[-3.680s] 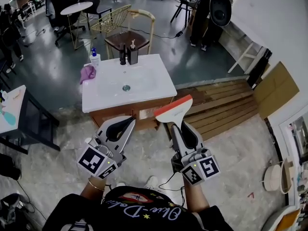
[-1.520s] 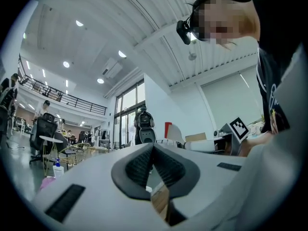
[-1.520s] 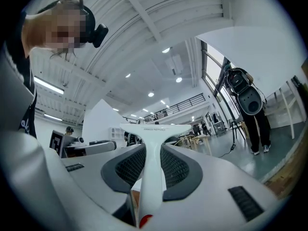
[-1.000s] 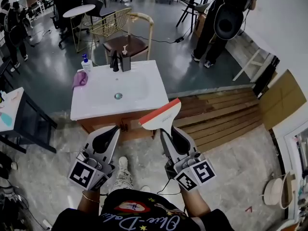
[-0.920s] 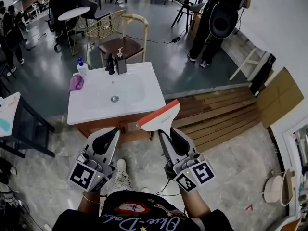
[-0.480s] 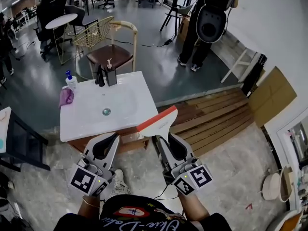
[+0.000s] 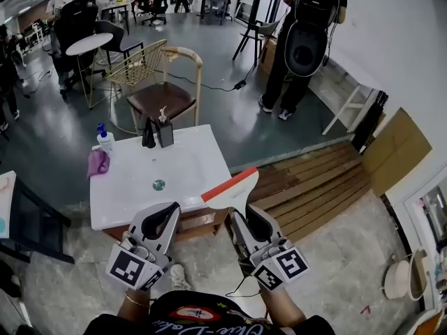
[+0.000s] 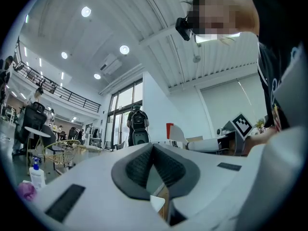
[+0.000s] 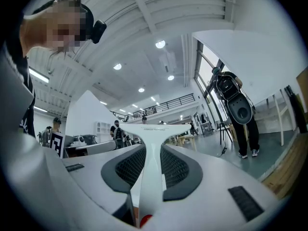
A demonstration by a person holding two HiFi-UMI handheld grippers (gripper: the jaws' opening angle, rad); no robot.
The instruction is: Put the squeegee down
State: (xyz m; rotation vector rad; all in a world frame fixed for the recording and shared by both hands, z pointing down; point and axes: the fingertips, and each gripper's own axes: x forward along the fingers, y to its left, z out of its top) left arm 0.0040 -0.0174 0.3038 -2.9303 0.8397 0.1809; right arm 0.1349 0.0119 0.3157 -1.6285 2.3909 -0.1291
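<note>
While the right gripper's [image 7: 244,213] jaws clamp the squeegee [image 7: 232,190] by its handle, blade lifted by the near corner of the white sink surface [image 7: 192,160], it looks poised for lowering; the left gripper [image 7: 170,215], jaws together on nothing, hangs just beside.
</note>
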